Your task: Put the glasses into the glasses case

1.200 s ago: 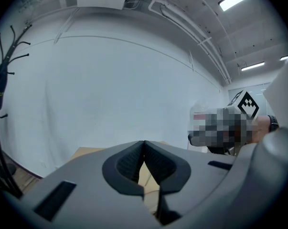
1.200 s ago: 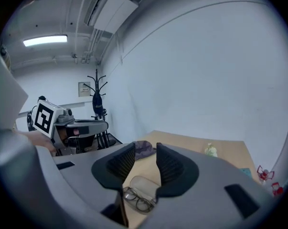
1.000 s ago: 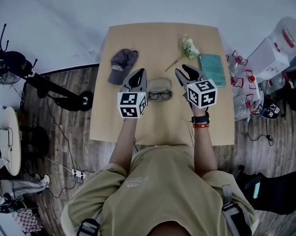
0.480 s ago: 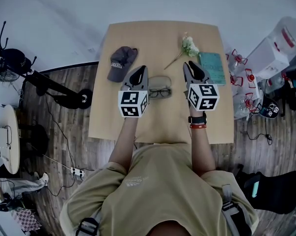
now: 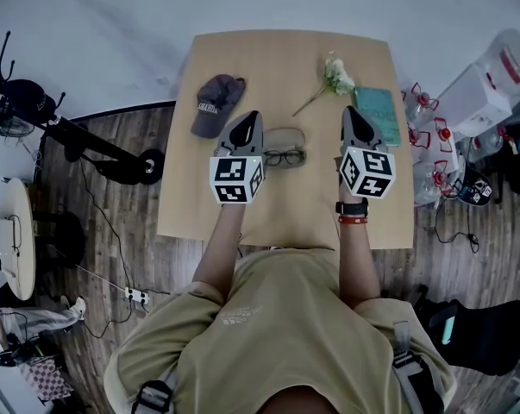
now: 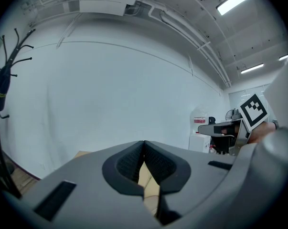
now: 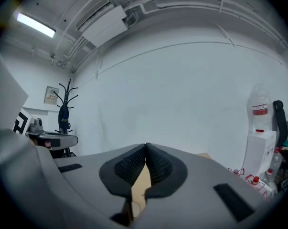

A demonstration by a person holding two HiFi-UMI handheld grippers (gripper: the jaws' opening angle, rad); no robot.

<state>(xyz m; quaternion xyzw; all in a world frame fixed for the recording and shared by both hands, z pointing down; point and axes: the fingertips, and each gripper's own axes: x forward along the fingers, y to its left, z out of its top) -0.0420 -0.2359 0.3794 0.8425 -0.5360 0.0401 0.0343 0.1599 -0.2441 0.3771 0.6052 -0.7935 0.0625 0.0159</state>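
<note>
Left tool point(image 5: 253, 116) and right tool point(image 5: 353, 110), both closed and empty, flank black-framed glasses point(image 5: 285, 157) on a tan desk point(image 5: 277, 63).
Each tool's jaws meet at the tips with nothing between them; the right tool's jaws have just been closing. The glasses lie between the tools, unfolded, against the near edge of a grey glasses case point(image 5: 285, 137). Farther out lie a grey cap point(image 5: 215, 106), a white flower point(image 5: 335, 76) and a teal book point(image 5: 380, 116).

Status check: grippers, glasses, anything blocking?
Left gripper shut, empty; right gripper just closed, empty. Glasses on table by case, not inside. Nothing in the way.
</note>
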